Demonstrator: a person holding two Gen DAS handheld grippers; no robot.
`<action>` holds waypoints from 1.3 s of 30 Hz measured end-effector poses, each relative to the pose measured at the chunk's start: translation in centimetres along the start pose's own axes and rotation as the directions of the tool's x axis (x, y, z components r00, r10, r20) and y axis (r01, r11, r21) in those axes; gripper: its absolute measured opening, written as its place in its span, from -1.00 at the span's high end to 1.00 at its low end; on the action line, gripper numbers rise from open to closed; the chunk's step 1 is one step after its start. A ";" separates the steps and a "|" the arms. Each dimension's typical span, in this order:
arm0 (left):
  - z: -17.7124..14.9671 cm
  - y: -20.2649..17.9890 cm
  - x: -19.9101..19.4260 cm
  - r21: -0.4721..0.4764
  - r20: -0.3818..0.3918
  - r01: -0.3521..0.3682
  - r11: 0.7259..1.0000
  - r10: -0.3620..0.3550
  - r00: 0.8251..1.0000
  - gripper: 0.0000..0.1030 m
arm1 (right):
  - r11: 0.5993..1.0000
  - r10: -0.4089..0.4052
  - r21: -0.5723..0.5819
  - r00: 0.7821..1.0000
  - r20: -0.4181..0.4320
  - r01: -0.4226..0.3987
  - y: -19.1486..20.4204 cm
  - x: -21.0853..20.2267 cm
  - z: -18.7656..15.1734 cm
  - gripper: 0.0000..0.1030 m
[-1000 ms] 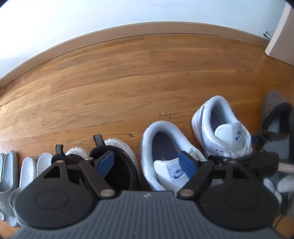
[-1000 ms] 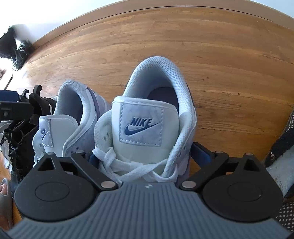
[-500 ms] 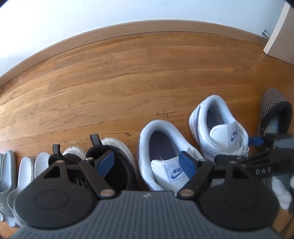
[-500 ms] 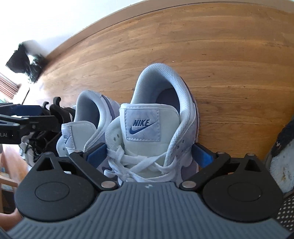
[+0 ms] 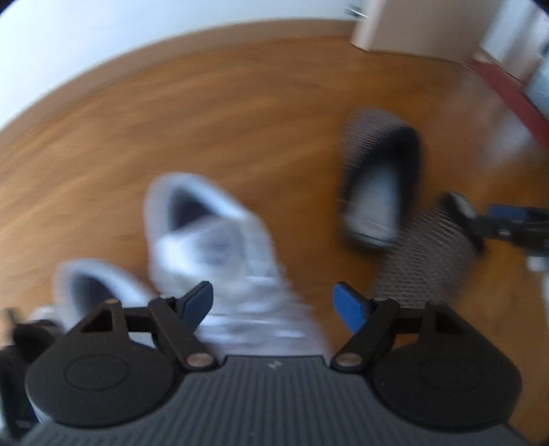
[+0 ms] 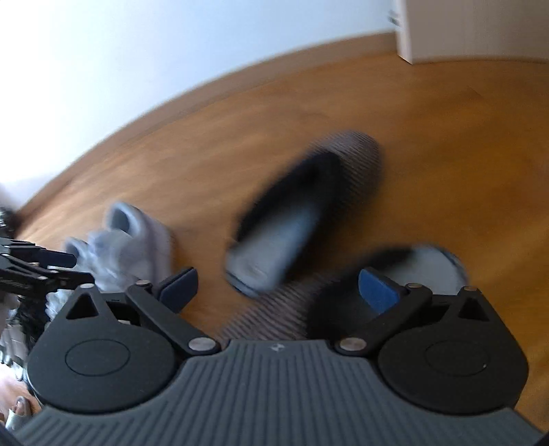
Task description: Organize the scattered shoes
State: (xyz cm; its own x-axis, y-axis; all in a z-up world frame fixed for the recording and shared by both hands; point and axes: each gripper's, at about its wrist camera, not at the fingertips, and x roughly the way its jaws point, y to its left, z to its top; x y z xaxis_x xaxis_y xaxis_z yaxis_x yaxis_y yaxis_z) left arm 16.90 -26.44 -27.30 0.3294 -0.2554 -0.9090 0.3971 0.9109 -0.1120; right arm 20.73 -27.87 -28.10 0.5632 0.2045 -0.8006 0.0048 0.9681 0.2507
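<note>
A: Right gripper [image 6: 276, 286] is opening wide, nothing gripped; a knit slipper [image 6: 274, 308] lies just under it.

B: Left gripper [image 5: 272, 303] is open too, over a white sneaker [image 5: 219, 247].

A: Farther out, the second slipper [image 6: 291, 219] rests on the wooden floor [image 6: 446, 137].

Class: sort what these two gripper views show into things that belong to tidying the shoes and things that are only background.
Belongs to the job:
white sneakers
dark knit slippers
left gripper
right gripper

Background:
wooden floor
wall
white door frame
</note>
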 end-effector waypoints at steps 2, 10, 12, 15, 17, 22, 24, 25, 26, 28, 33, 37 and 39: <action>-0.3 -3.5 1.5 0.067 -0.017 0.042 0.997 -0.041 0.999 -0.48 | 0.998 -0.027 0.054 1.000 0.001 0.027 -1.7 -0.3 -1.0 -0.90; 1.7 -6.0 2.1 0.118 0.019 -0.041 0.992 0.039 0.999 -0.48 | 0.979 -0.204 0.012 0.974 -0.095 0.206 -0.5 1.3 0.2 -0.82; 2.1 -5.6 1.8 0.108 0.022 -0.051 0.993 0.049 0.999 -0.48 | 0.976 -0.211 0.037 0.972 -0.106 0.216 -0.4 1.3 0.7 -0.81; 2.2 -5.7 1.5 0.103 0.023 -0.069 0.992 0.067 0.997 -0.48 | 0.973 -0.214 0.068 0.970 -0.119 0.223 -0.6 1.3 1.1 -0.81; 2.2 -5.7 1.5 0.107 0.023 -0.077 0.991 0.075 0.997 -0.48 | 0.971 -0.214 0.076 0.969 -0.124 0.225 -0.8 1.3 1.0 -0.81; 2.5 -5.6 2.0 0.094 0.013 -0.101 0.990 0.100 0.995 -0.48 | 0.970 -0.207 0.097 0.967 -0.147 0.223 -1.3 1.2 0.8 -0.81; 2.6 -5.6 1.9 0.089 0.015 -0.103 0.991 0.102 0.995 -0.48 | 0.969 -0.209 0.097 0.966 -0.152 0.225 -1.2 1.0 0.8 -0.80; 2.7 -5.6 1.9 0.086 0.016 -0.104 0.991 0.103 0.995 -0.48 | 0.969 -0.210 0.098 0.965 -0.154 0.227 -1.2 0.8 0.8 -0.80; 2.8 -5.6 2.0 0.084 0.017 -0.106 0.991 0.104 0.994 -0.48 | 0.968 -0.212 0.106 0.965 -0.156 0.230 -1.4 0.7 0.7 -0.80; 2.9 -5.5 2.1 0.079 0.019 -0.107 0.991 0.106 0.994 -0.48 | 0.969 -0.196 0.123 0.968 -0.159 0.216 -1.6 0.6 0.6 -0.77; 2.8 -5.3 2.7 0.075 0.060 -0.105 0.992 0.101 0.993 -0.48 | 0.960 -0.138 0.227 0.981 -0.133 0.166 -2.9 0.3 0.2 -0.72; 4.0 -5.4 4.1 0.126 0.116 -0.082 0.989 0.067 0.991 -0.48 | 0.949 -0.137 0.274 0.987 -0.083 0.155 -3.9 -0.5 -0.2 -0.79; 5.1 -5.4 4.9 0.148 0.128 -0.061 0.987 0.042 0.991 -0.48 | 0.960 -0.176 0.213 0.983 -0.054 0.183 -3.6 -1.1 -0.3 -0.90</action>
State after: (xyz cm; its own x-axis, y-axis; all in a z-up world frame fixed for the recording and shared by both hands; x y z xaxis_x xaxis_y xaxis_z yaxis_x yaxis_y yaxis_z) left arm 20.77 -34.25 -29.10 0.4529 -0.2561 -0.8540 0.4985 0.8669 0.0044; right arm 19.89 -31.49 -28.28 0.5078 0.0389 -0.8606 0.2836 0.9357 0.2096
